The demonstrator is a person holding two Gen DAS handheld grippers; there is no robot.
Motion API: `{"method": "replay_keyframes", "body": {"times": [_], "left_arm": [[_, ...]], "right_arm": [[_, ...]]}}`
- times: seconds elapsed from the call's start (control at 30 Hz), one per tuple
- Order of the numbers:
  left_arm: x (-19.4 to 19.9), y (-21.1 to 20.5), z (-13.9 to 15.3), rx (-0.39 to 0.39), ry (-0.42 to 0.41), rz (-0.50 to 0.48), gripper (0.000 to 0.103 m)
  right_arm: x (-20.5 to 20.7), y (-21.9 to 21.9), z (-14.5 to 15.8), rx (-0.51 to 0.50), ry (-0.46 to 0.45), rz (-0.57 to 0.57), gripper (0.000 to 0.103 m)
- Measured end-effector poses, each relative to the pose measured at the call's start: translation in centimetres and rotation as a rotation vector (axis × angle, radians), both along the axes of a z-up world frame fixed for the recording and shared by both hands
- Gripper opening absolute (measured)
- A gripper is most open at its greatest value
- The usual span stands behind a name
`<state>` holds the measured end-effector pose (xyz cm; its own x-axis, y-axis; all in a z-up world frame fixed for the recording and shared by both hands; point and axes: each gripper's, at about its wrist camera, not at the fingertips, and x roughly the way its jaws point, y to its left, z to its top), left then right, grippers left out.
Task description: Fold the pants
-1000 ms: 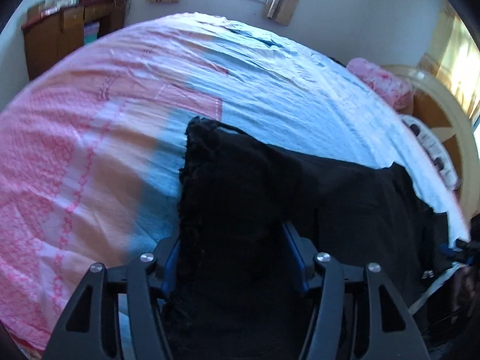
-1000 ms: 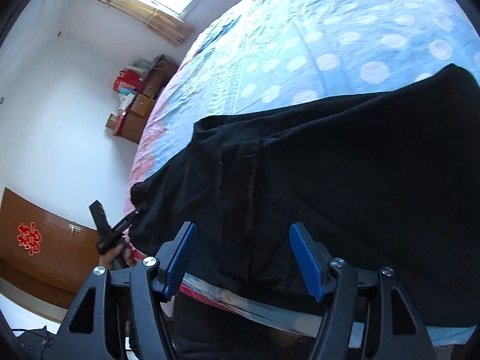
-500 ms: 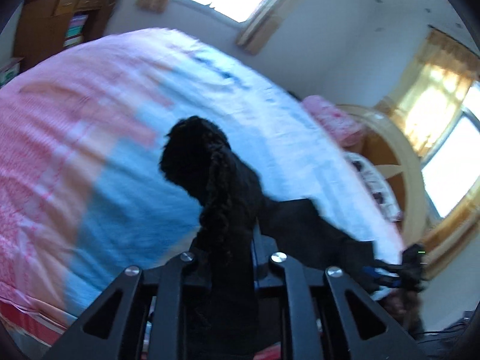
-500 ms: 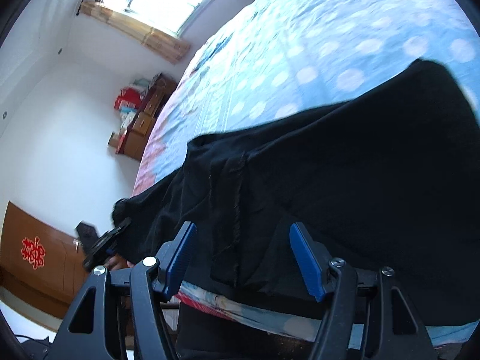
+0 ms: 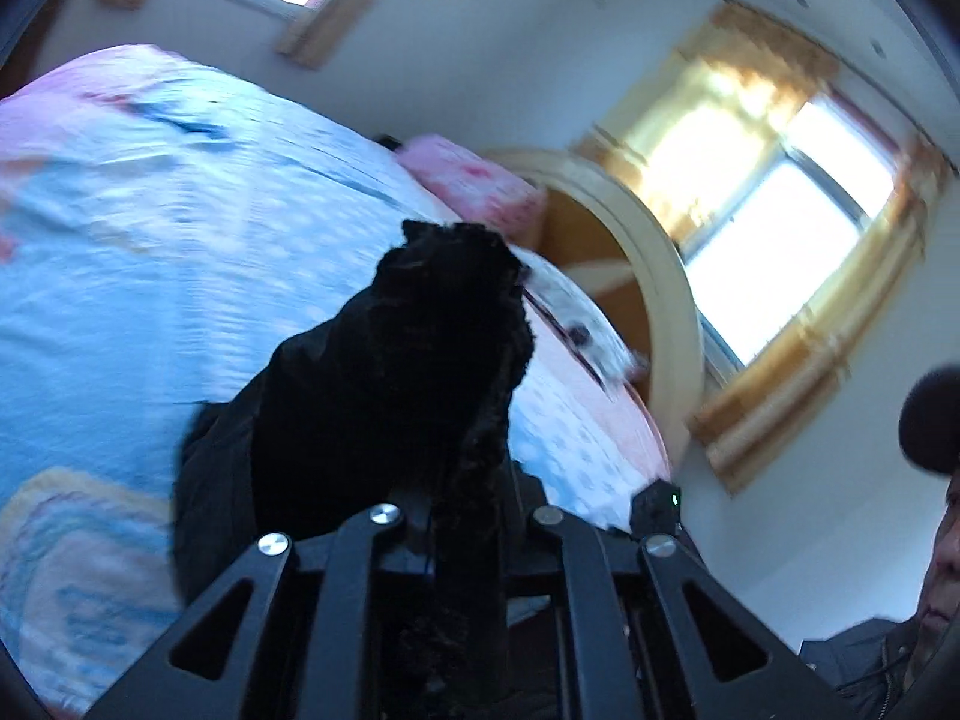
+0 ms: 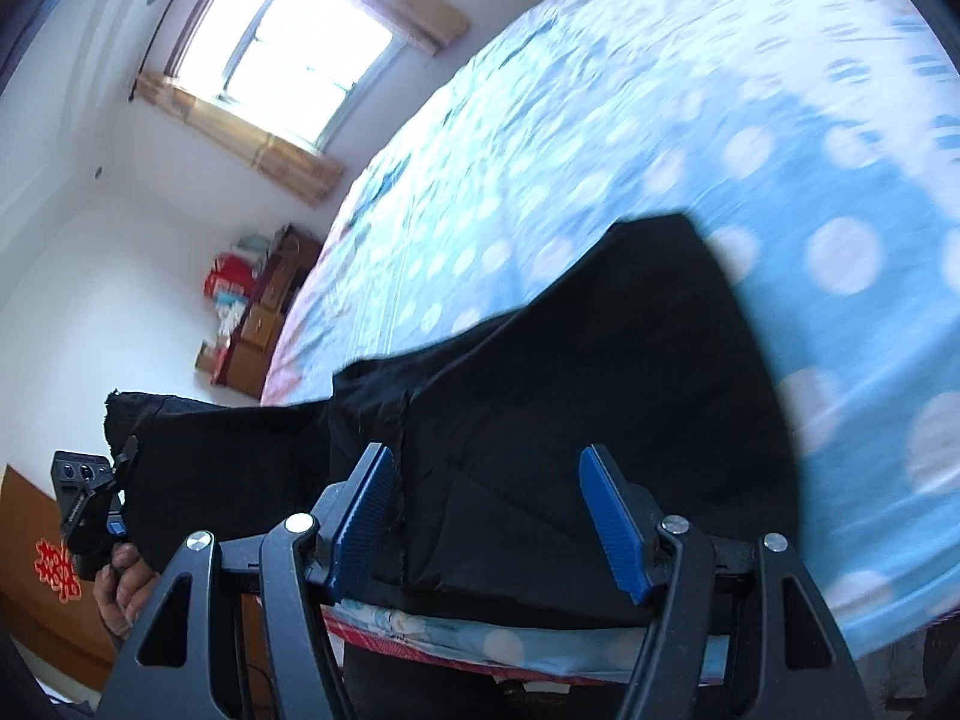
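Note:
The black pants (image 6: pixel 570 396) lie across the near edge of the bed (image 6: pixel 690 120). My left gripper (image 5: pixel 465 516) is shut on one end of the black pants (image 5: pixel 408 372) and holds it lifted off the bed, the cloth standing up over the closed jaws. In the right wrist view the left gripper (image 6: pixel 111 483) shows at the far left with the raised end of the pants. My right gripper (image 6: pixel 489 516) is open, its blue pads (image 6: pixel 612 516) on either side of the pants near the bed's edge, holding nothing.
The bed has a blue dotted and pink cover (image 5: pixel 150 240), a pink pillow (image 5: pixel 474 186) and a curved wooden headboard (image 5: pixel 654 276). A wooden dresser (image 6: pixel 264 312) stands by the wall under a window (image 6: pixel 288 48). The person's face (image 5: pixel 936 546) is at the right.
My left gripper closed on the pants end and lifted it up and over toward the headboard side. My right gripper stayed open over the pants.

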<state>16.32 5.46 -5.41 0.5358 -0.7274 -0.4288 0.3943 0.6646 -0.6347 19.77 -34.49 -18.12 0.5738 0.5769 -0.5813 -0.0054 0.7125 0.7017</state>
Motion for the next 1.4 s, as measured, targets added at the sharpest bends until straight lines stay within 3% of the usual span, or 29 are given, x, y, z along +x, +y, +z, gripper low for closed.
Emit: {"method": "replay_keyframes", "body": {"times": [0.23, 0.4, 0.47, 0.53, 0.57, 0.63, 0.7, 0.77, 0.93, 1.07, 1.2, 1.3, 1.33, 1.4], "left_arm": [[2.7, -11.9, -1.4, 0.121, 0.012, -0.197, 0.011], [4.2, -18.0, -5.1, 0.226, 0.021, -0.228, 0.014], [5.0, -20.4, -7.1, 0.282, 0.062, -0.261, 0.018], [5.0, -21.6, -7.8, 0.253, 0.092, -0.277, 0.02], [4.8, -21.8, -7.9, 0.222, 0.099, -0.297, 0.023], [3.9, -22.0, -7.3, 0.233, 0.057, -0.297, 0.033], [2.7, -21.2, -6.5, 0.274, -0.02, -0.267, 0.058], [2.1, -19.9, -6.3, 0.297, -0.051, -0.226, 0.068], [1.6, -15.2, -8.3, 0.399, -0.061, -0.101, 0.068], [0.6, -11.8, -10.7, 0.454, -0.039, -0.018, 0.068], [0.3, -9.8, -13.1, 0.499, 0.009, 0.03, 0.068], [0.1, -9.3, -13.5, 0.495, 0.006, 0.043, 0.069], [0.1, -9.3, -13.6, 0.496, 0.002, 0.043, 0.07], [0.1, -9.4, -13.7, 0.499, -0.004, 0.043, 0.071]], "right_arm": [[-0.5, -4.2, -0.5, 0.033, 0.003, -0.108, 0.066], [-0.8, -6.0, -1.7, 0.067, 0.023, -0.123, 0.066], [-0.8, -6.7, -1.8, 0.069, 0.02, -0.133, 0.066], [-1.0, -7.1, -1.7, 0.069, 0.014, -0.148, 0.066], [-1.2, -7.6, -1.7, 0.07, 0.008, -0.164, 0.066], [-1.5, -8.1, -1.5, 0.075, -0.004, -0.181, 0.066], [-1.6, -8.3, -1.3, 0.063, -0.015, -0.197, 0.066], [-1.8, -7.9, -1.0, 0.055, -0.027, -0.189, 0.066], [-1.9, -5.1, 0.4, -0.019, -0.079, -0.077, 0.066], [-2.4, -1.7, 2.5, -0.172, -0.164, 0.06, 0.066], [-1.3, 0.6, 0.8, -0.324, -0.068, 0.168, 0.066], [-1.9, 1.8, -0.1, -0.459, -0.069, 0.257, 0.065], [-2.2, 2.0, -0.1, -0.495, -0.072, 0.269, 0.061], [-3.0, 2.5, 0.4, -0.537, -0.098, 0.314, 0.042]]}}
